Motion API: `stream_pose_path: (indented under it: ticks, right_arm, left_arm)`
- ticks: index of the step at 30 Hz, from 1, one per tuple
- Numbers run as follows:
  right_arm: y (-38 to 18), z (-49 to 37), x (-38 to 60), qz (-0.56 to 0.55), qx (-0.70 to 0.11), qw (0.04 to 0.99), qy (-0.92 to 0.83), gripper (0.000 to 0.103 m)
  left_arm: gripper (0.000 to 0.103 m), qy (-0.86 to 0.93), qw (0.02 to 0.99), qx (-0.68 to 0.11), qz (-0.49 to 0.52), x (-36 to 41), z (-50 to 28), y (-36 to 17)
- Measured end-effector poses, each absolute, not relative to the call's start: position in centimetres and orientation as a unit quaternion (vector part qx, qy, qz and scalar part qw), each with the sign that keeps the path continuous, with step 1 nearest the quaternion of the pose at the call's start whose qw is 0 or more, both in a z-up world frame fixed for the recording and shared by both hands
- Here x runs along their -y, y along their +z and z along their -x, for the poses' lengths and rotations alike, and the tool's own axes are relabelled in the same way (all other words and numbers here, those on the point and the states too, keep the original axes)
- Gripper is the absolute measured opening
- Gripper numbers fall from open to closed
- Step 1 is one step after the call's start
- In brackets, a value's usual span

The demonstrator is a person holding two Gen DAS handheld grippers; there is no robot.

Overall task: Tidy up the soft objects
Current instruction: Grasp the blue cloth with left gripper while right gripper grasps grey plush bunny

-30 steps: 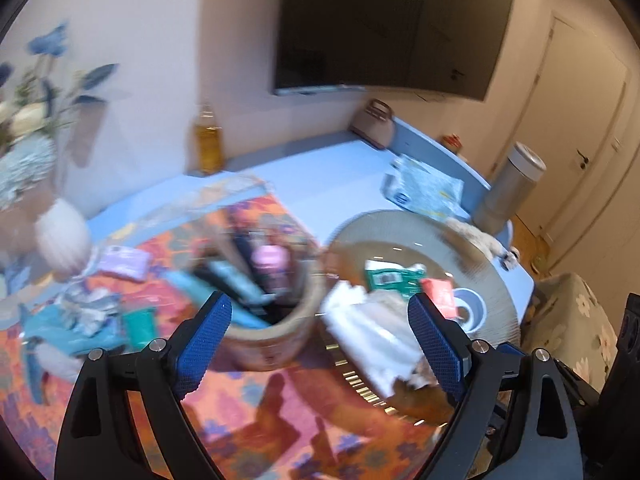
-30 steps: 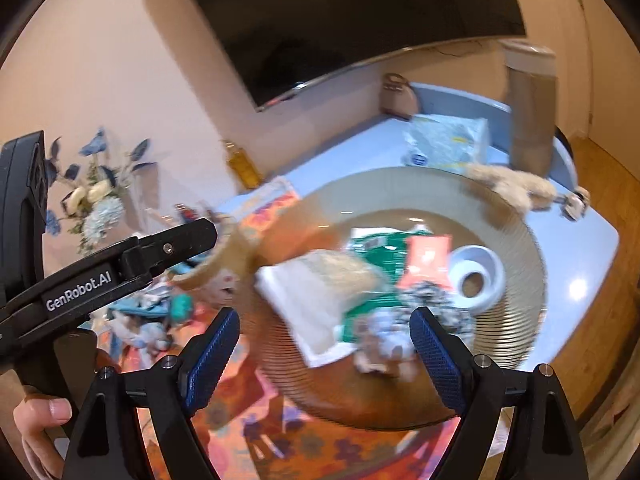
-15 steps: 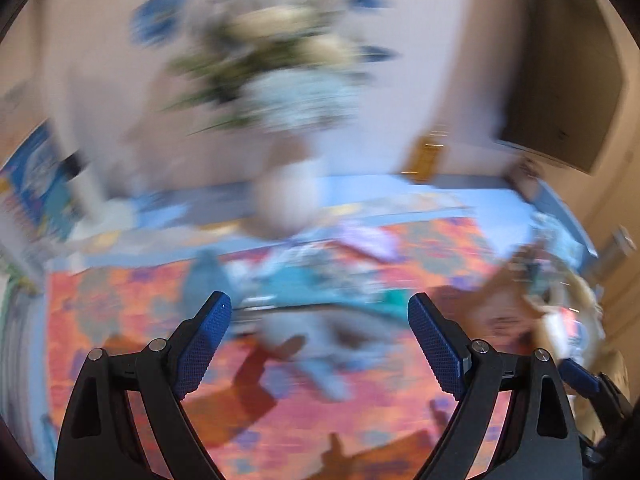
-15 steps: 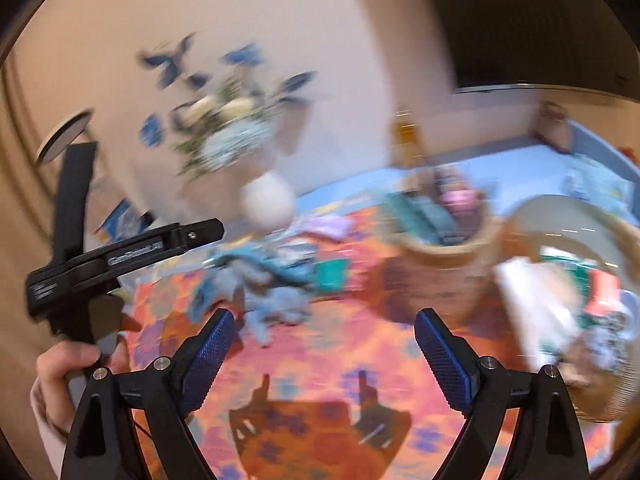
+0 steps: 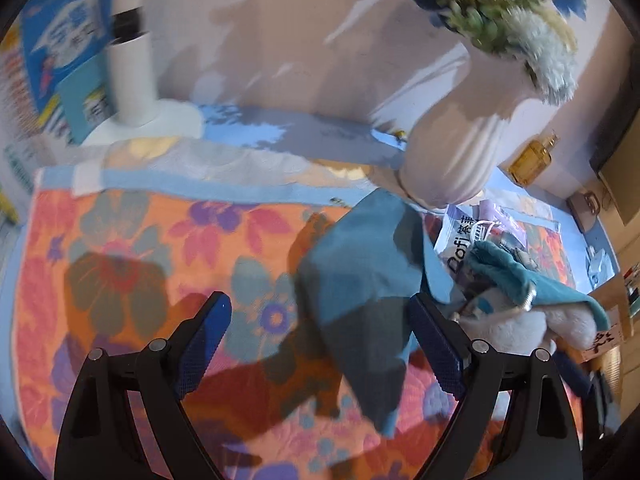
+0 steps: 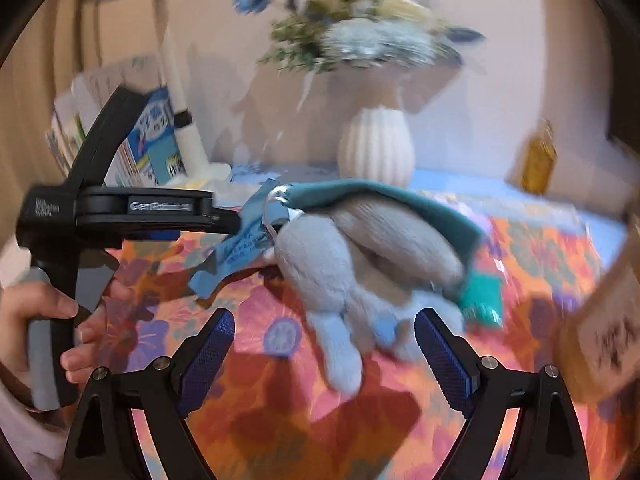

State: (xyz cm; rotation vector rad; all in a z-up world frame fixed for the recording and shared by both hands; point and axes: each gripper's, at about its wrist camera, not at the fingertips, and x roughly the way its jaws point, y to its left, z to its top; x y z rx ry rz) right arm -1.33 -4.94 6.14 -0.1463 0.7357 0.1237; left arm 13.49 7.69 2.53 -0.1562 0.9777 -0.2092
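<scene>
hand only in right view

Cloth on mat, plush toy right, vase behind.

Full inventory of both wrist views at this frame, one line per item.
plush rabbit: 1, grey-white, lying on the floral cloth, partly under the teal cloth
teal cloth: 1, teal, draped over the rabbit
blue cloth: 1, blue, on the floral cloth left of the rabbit
floral cloth: 1, orange with flowers, covers the tabletop
vase: 1, white ribbed, holds flowers, at the back
amber bottle: 1, yellow, by the wall, right of the vase
snack packet: 1, white printed, behind the rabbit
books: several, mostly blue, back left
left gripper: black with blue pads, open, empty
right gripper: same, open, over the rabbit
hand: 1, holding the left gripper's handle
</scene>
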Motion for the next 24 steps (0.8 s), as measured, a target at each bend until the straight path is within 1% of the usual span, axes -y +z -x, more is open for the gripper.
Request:
stream_pose_path:
  ticks: [1,2,3,4,5,6,7,8,9,12,13,14,15,16,17,18,20,22,24]
  right_arm:
    - [5.5,0.6,4.2,0.115,-0.355,0.927,0.041,0.092]
    - [4.9,0.0,3.6,0.149,-0.35,0.924,0.023,0.102]
    - [3.6,-0.7,3.1,0.196,-0.34,0.92,-0.004,0.103]
    - [2.3,-1.8,2.8,0.228,-0.363,0.903,-0.031,0.103]
    - [1.5,-2.7,2.8,0.238,-0.387,0.89,-0.041,0.102]
    - [1.5,-2.9,2.9,0.235,-0.388,0.89,-0.04,0.102]
    - [1.9,-2.8,3.2,0.225,-0.382,0.896,-0.034,0.099]
    - [2.1,-2.8,3.6,0.212,-0.381,0.899,-0.028,0.087]
    - [2.3,-2.8,4.2,0.196,-0.381,0.903,-0.02,0.087]
    - [3.2,-2.4,5.2,0.164,-0.367,0.916,-0.003,0.08]
    - [3.5,-2.1,5.5,0.156,-0.357,0.921,-0.001,0.076]
    - [3.8,-1.8,5.7,0.15,-0.347,0.926,0.002,0.069]
    - [4.3,-1.4,6.0,0.139,-0.336,0.932,0.006,0.06]
    - [4.5,-1.3,6.3,0.122,-0.331,0.935,0.015,0.04]
    - [4.6,-1.3,6.6,0.103,-0.332,0.937,0.027,0.04]
    - [4.6,-1.1,6.8,0.083,-0.338,0.937,0.037,0.039]
    - [4.6,-0.7,7.6,0.056,-0.343,0.937,0.042,0.039]
    - [4.8,-0.5,8.0,0.034,-0.334,0.941,0.048,0.039]
    - [4.8,0.2,9.0,-0.009,-0.333,0.94,0.07,0.038]
  left_arm:
    - [0.09,-0.106,0.876,-0.465,0.068,-7.2,-13.4,2.6]
    - [0.092,-0.115,0.876,-0.464,0.057,-6.6,-13.8,2.2]
    - [0.098,-0.126,0.874,-0.467,0.049,-6.0,-14.1,1.6]
    - [0.101,-0.133,0.873,-0.468,0.047,-5.9,-14.1,1.3]
    - [0.103,-0.14,0.875,-0.46,0.052,-5.7,-14.1,0.6]
    - [0.103,-0.146,0.878,-0.452,0.058,-5.8,-13.9,0.3]
    - [0.102,-0.148,0.883,-0.44,0.062,-5.9,-13.6,0.2]
    - [0.097,-0.147,0.89,-0.428,0.063,-6.0,-13.2,0.3]
    - [0.084,-0.149,0.892,-0.422,0.062,-6.0,-13.0,0.6]
    - [0.062,-0.138,0.916,-0.373,0.04,-5.7,-11.4,2.1]
    - [0.057,-0.132,0.922,-0.363,0.031,-5.6,-11.0,2.4]
    - [0.047,-0.124,0.927,-0.353,0.018,-5.5,-10.6,2.7]
    - [0.039,-0.119,0.929,-0.349,0.011,-5.4,-10.4,2.8]
    - [0.033,-0.12,0.927,-0.354,0.011,-5.4,-10.6,2.6]
    - [0.019,-0.125,0.923,-0.363,0.017,-5.6,-10.7,2.3]
    - [0.014,-0.131,0.918,-0.374,0.027,-5.7,-10.9,1.9]
    - [0.009,-0.132,0.918,-0.371,0.034,-6.1,-10.9,1.9]
    - [0.007,-0.143,0.917,-0.369,0.043,-6.3,-10.8,2.1]
    - [0.007,-0.154,0.908,-0.38,0.085,-7.3,-10.8,2.1]
